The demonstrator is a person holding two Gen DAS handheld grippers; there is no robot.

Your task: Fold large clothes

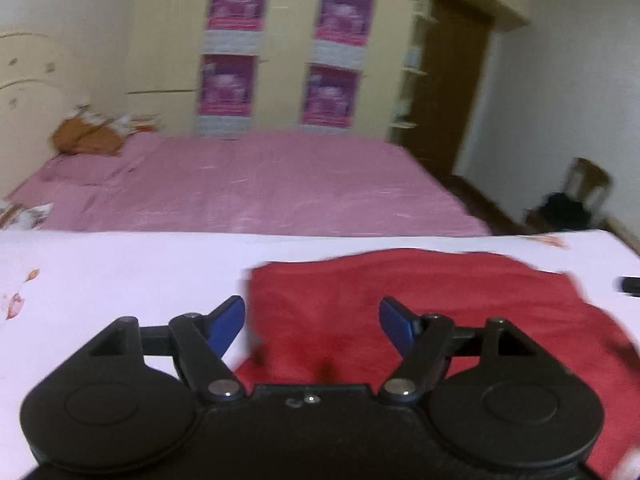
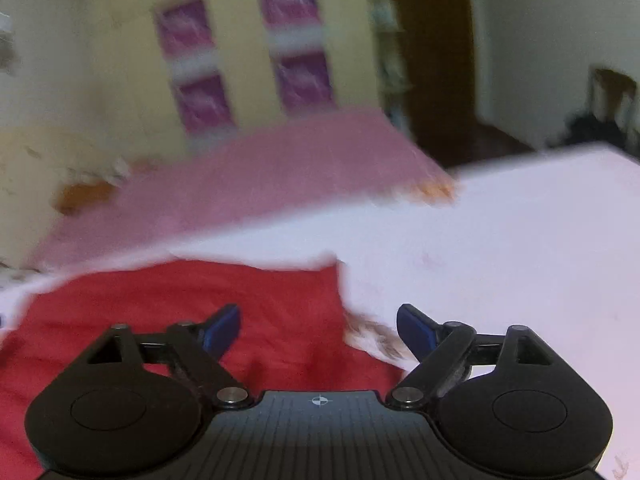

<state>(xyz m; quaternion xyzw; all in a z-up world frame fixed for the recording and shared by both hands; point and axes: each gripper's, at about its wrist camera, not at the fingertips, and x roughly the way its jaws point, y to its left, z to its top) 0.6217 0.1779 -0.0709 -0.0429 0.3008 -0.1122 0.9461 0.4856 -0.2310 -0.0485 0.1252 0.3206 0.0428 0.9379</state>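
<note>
A red garment [image 1: 420, 304] lies spread on a white floral-print sheet [image 1: 100, 272]. My left gripper [image 1: 312, 322] is open above the garment's left edge, its blue fingertips [image 1: 230, 322] wide apart and holding nothing. In the right wrist view the same red garment [image 2: 192, 308] lies to the lower left. My right gripper [image 2: 318, 330] is open above the garment's right edge, one fingertip [image 2: 416, 330] over the white sheet [image 2: 500, 248]. This view is motion-blurred.
Behind the white surface is a bed with a pink cover [image 1: 260, 184] and an orange cloth [image 1: 86, 138] at its far left. A cream wardrobe with purple posters [image 1: 236, 0], a brown door [image 1: 456, 80] and a chair [image 1: 580, 196] stand beyond. A small black object [image 1: 630, 284] lies at the right.
</note>
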